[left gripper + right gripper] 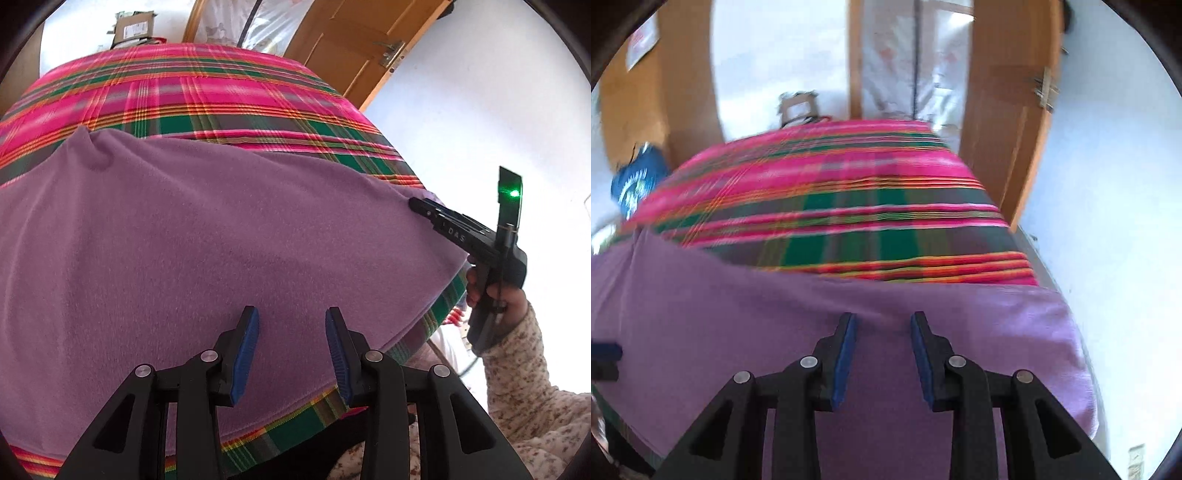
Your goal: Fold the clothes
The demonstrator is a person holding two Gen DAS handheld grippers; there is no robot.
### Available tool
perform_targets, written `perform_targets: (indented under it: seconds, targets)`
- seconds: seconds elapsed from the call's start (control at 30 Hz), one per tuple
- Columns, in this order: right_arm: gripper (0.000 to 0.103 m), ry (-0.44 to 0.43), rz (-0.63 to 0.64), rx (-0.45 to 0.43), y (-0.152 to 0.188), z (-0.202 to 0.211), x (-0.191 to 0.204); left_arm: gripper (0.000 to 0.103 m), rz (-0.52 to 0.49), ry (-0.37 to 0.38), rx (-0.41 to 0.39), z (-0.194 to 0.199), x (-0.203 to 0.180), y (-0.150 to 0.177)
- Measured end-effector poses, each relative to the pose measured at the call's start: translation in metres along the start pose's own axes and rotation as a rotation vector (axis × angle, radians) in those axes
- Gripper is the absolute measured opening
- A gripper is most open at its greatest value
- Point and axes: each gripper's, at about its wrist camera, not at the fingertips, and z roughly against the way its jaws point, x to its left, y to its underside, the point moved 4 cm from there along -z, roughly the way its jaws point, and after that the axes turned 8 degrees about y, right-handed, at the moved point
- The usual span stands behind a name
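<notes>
A purple garment (pixel 221 240) lies spread flat over the near half of a table covered by a pink and green plaid cloth (pixel 192 92). My left gripper (pixel 291 314) hovers over the garment's near edge, open, nothing between its blue pads (pixel 245 350). My right gripper (pixel 421 205), held by a hand in a floral sleeve (pixel 517 354), points at the garment's right corner. In the blurred right wrist view, the right gripper (pixel 884 317) stands open above the purple garment (pixel 738 317), close to its far edge. The left gripper (pixel 604 360) shows at the left border.
The plaid cloth (pixel 849 206) ends at the table's right edge, beside a white floor. A wooden door (pixel 354 48) and a cardboard box (pixel 135 29) stand behind the table. A blue garment (pixel 635 181) sits off the table's far left.
</notes>
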Motion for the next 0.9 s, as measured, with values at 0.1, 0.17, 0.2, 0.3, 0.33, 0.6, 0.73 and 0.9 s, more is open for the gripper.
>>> perform_targets:
  seconds: [0.1,0.17,0.2,0.3,0.33,0.6,0.73,0.9]
  targets:
    - [0.041,0.019,-0.041,0.000,-0.001,-0.003,-0.018,0.039,0.010,0.012,0.001,0.001,0.001,0.000]
    - [0.041,0.030,-0.048,-0.001,-0.002,-0.005,-0.024,0.039,0.011,0.015,-0.002,0.002,0.002,0.001]
    - [0.041,0.052,-0.044,0.000,-0.004,-0.006,-0.026,0.039,0.012,0.017,-0.003,0.002,0.002,0.001]
    - [0.041,0.087,-0.038,-0.012,-0.009,-0.005,-0.034,0.039,0.017,0.020,-0.003,0.002,0.002,0.001]
    - [0.041,0.054,-0.042,-0.009,-0.011,-0.005,-0.035,0.039,0.016,0.020,-0.002,0.002,0.001,0.001]
    - [0.041,0.026,0.118,0.013,-0.024,-0.015,-0.020,0.039,0.017,0.022,-0.003,0.004,0.001,0.002]
    - [0.041,0.002,0.112,0.033,-0.025,-0.019,-0.018,0.039,0.022,0.026,-0.006,0.006,0.001,0.003]
    - [0.033,-0.024,0.061,0.038,-0.024,-0.021,-0.024,0.039,0.025,0.029,-0.009,0.004,0.001,0.001]
